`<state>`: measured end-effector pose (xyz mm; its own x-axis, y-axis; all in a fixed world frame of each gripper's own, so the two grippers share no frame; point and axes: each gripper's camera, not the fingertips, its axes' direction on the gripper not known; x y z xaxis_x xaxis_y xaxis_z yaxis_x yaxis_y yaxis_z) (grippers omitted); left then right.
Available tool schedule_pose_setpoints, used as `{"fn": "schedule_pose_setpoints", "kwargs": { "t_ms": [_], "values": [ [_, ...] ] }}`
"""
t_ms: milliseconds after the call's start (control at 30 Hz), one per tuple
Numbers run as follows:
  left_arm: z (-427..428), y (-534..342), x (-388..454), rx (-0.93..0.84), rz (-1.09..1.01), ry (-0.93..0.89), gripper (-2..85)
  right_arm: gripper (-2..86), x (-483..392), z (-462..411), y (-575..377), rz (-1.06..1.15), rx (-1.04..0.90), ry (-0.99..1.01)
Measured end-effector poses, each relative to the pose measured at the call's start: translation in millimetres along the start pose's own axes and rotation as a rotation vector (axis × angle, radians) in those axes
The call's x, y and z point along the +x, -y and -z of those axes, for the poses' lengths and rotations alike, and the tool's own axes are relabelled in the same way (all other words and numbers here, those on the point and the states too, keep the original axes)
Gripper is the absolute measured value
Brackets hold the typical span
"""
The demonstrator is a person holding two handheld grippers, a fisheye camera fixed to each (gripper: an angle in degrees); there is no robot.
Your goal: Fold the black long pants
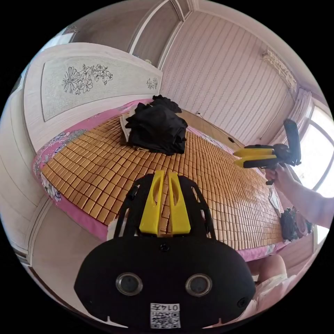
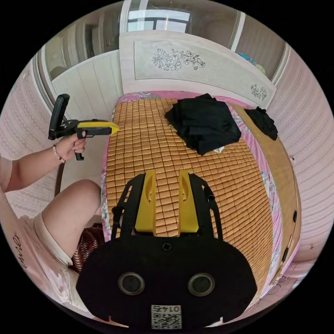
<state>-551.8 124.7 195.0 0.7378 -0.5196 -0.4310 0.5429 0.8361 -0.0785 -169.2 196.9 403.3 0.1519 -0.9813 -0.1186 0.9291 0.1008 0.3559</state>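
Pants (image 2: 203, 123) in black lie heaped near the headboard (image 2: 195, 71) on the bed's bamboo mat (image 2: 153, 146), with no tidy fold showing, so we judge the folding barely begun. Both tools hang clear of the cloth and hold nothing: our left tool (image 1: 165, 201) nearly closed, our right tool (image 2: 166, 203) parted. Another dark garment (image 2: 262, 121) lies beside the bed.

I see a black heap of folded cloth (image 2: 203, 121) on my orange-brown bamboo-tile mat (image 2: 167, 153), its small squares in a grid. Under the mat a pink floral sheet (image 1: 52, 146) edges the bed. The pale headboard (image 1: 76, 83) carries a dark line-drawn flower motif. Both my grippers, left (image 1: 164, 174) and right (image 2: 166, 172), have yellow jaws on black bodies. The wall (image 1: 222, 80) is pink-striped.
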Motion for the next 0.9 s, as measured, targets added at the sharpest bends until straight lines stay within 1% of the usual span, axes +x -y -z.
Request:
{"fn": "schedule_pose_setpoints", "kwargs": {
  "t_ms": [100, 200, 267, 367, 433, 500, 567, 667, 733, 767, 833, 867, 900],
  "values": [
    [-12, 27, -18, -0.007, -0.008, -0.042, 5.5, 11.5, 6, -25, 74, 0.0, -0.067, -0.101],
    [-24, 53, -29, 0.008, -0.022, -0.046, 6.9, 12.1, 3, -54, 130, 0.039, -0.123, -0.126],
    [-31, 67, -37, 0.012, 0.004, -0.043, 7.7, 12.8, -2, -73, 156, 0.066, -0.155, -0.155],
    [-43, 90, -53, 0.0, 0.081, -0.099, 9.8, 13.2, -4, -102, 187, 0.062, -0.199, -0.159],
    [-54, 105, -60, -0.068, 0.141, -0.12, 8.9, 10.7, 4, -117, 197, 0.031, -0.252, -0.149],
    [-59, 114, -64, -0.137, 0.164, -0.104, 5.9, 6.3, 22, -111, 199, -0.06, -0.239, -0.079],
    [-50, 118, -66, -0.119, 0.163, -0.083, 1.0, 3.6, 32, -89, 194, -0.103, -0.171, -0.024],
    [-10, 117, -66, -0.017, 0.121, -0.056, -0.5, 1.9, 38, -36, 182, -0.077, -0.077, -0.052],
    [38, 122, -67, 0.077, 0.083, -0.007, -0.9, 1.3, 41, 6, 175, -0.074, 0.006, -0.029],
    [52, 124, -68, 0.102, 0.074, -0.003, -0.9, 1.0, 43, 37, 171, -0.084, 0.078, -0.002],
    [117, 142, -69, 0.219, 0.038, 0.017, -0.9, 0.7, 45, 85, 165, -0.12, 0.191, 0.034],
    [135, 148, -68, 0.249, 0.027, 0.027, -1.0, 0.5, 46, 118, 157, -0.157, 0.281, 0.054],
    [171, 161, -65, 0.314, 0.015, 0.045, -1.0, 0.4, 50, 149, 147, -0.21, 0.37, 0.083]
  ]
}}
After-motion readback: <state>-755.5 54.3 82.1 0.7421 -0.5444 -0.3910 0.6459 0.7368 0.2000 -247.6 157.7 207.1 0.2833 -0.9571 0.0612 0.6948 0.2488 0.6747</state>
